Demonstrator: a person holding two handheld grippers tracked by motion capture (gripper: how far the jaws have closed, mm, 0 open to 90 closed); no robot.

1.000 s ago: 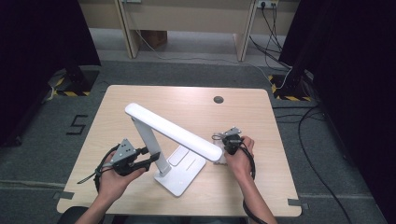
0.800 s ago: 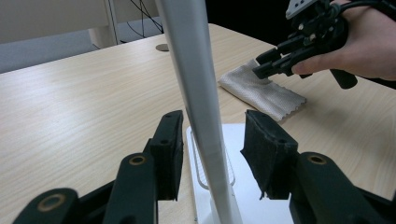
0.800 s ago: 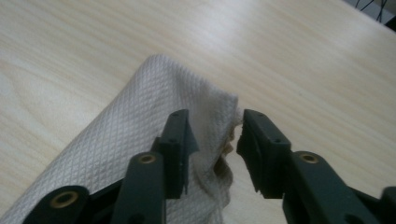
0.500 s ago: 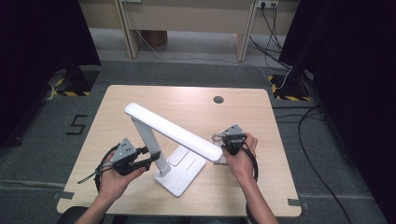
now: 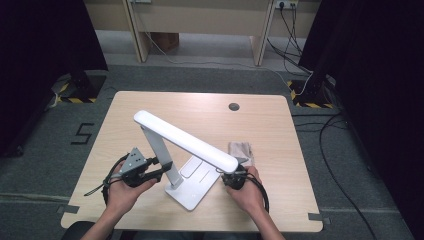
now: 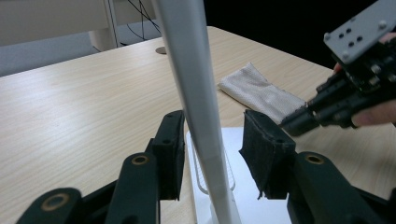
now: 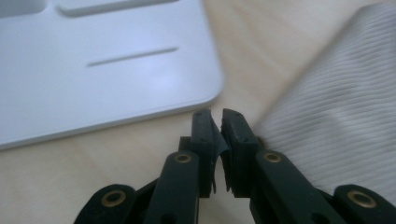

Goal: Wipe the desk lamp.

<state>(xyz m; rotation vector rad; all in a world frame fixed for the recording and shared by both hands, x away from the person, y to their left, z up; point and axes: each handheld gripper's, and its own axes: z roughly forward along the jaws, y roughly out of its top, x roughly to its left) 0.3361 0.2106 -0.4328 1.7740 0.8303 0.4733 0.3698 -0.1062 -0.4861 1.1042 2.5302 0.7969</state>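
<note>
Lamp (image 5: 185, 142) stands near the middle of the wooden table (image 5: 150, 107), a bit toward the person's side. It is white. Its flat base (image 5: 192, 192) lies on the table between the two hands. A thin post (image 5: 162, 157) goes up from the base and leans away to the far left. On top sits the long light bar (image 5: 182, 140). In the high view the bar runs in a slant, from its high end at the far left down to its low end at the near right, close to the right hand (image 5: 245, 192). The left gripper (image 5: 159, 170) reaches in from the left at the post. In the left gripper view the post (image 6: 201, 107) rises between the two black pads (image 6: 266, 156), and there is a gap on each side, so the jaws are half open and I cannot tell if they press on it. The right gripper (image 5: 239, 172) is under the low end of the bar, just past the corner of the base. Its jaws have just been closing and are now almost together, with nothing between them. A small folded cloth (image 5: 241, 150) lies flat on the table just beyond the right gripper. In the right gripper view the cloth (image 7: 336, 126) is beside the jaws and the base corner (image 7: 201, 88) is just ahead.
</note>
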